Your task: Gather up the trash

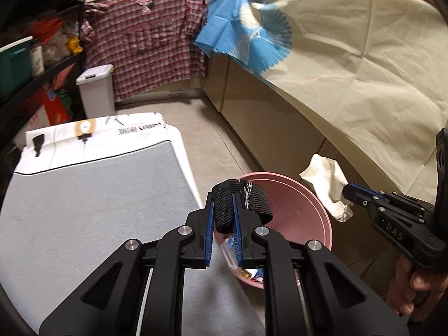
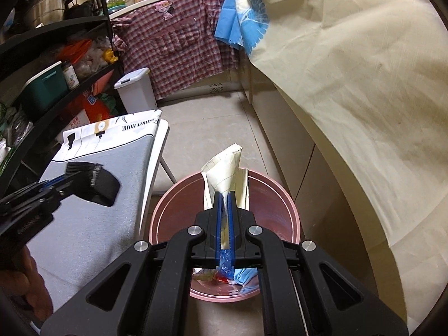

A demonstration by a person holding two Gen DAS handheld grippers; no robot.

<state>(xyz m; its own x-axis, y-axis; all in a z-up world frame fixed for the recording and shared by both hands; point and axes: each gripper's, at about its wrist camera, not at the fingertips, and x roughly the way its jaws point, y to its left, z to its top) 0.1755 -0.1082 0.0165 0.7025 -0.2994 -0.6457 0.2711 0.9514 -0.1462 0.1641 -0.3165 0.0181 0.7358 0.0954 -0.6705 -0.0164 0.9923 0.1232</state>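
Now you're at the drop step: your right claw pinches the paper over the bin, your left claw at nine o'clock grips a strap, so next open both above it.

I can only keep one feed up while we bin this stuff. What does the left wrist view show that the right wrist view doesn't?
Left wrist only: the right gripper from the side, pinching the crumpled paper near the pink bin.
Right wrist only: trash at the bin bottom, plainly, and the shelf's steel pots.
Both: left gripper clamped on the black strap, the grey-topped table, the white lidded bin.
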